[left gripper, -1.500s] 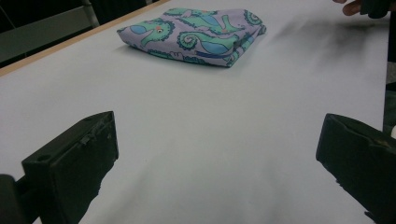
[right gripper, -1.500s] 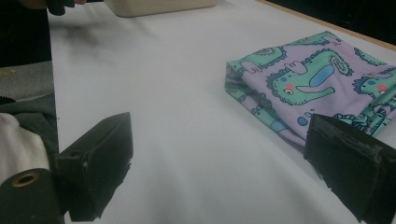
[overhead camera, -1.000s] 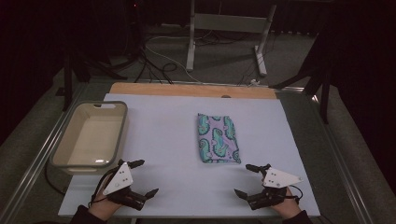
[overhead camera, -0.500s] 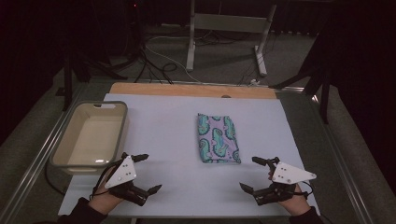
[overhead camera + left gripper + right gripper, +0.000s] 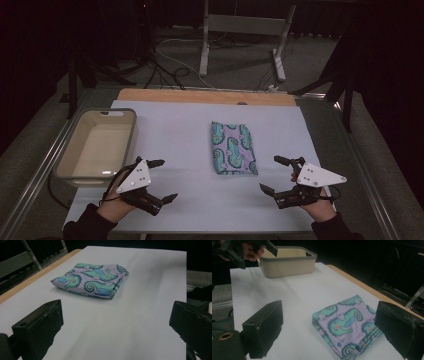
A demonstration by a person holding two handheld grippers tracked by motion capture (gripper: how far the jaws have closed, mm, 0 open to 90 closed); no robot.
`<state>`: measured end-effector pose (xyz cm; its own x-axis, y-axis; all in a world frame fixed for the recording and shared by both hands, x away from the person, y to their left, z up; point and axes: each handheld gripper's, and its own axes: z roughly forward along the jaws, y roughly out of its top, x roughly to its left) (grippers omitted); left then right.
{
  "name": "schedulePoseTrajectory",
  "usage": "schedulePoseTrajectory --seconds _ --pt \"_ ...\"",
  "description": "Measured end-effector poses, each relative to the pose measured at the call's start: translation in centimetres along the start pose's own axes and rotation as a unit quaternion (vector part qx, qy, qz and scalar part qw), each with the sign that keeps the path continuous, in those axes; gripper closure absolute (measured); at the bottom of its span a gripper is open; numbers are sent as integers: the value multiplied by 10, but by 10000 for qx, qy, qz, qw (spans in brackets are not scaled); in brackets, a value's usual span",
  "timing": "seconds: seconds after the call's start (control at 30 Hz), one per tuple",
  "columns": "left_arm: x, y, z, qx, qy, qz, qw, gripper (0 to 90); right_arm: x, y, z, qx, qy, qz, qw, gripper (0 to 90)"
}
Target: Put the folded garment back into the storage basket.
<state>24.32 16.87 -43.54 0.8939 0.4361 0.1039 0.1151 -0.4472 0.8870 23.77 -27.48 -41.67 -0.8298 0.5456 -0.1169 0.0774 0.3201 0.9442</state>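
Left claw (image 5: 165, 180) agape, beige bin (image 5: 75, 165) bare

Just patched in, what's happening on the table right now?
A person holds the left gripper and the right gripper near the front edge of the table, both open and holding nothing. A folded seahorse-print cloth lies untouched in the middle between them. An empty beige bin sits at the left, beside the left gripper.

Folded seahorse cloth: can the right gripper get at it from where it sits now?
Probably yes. The right gripper is open, and in its own view the folded cloth lies just ahead between its jaws on bare white table. Nothing stands between them.
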Motion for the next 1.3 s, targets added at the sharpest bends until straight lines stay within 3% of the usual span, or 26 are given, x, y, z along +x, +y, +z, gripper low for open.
schedulePoseTrajectory --seconds 0.27,0.43,0.87,1.3 --pt "4 7 7 89 -94 13 9999 0 -7 4 9 9 -37 -35 10000 81" --pt "10 12 12 75 -97 -88 9999 0 -16 9 16 -10 -82 -2 10000 81" --pt "28 31 26 215 -111 -78 9997 0 -31 20 39 119 -302 -92 9994 81" --pt "44 46 56 410 -243 -268 9985 0 -50 17 61 241 -376 90 9990 81"
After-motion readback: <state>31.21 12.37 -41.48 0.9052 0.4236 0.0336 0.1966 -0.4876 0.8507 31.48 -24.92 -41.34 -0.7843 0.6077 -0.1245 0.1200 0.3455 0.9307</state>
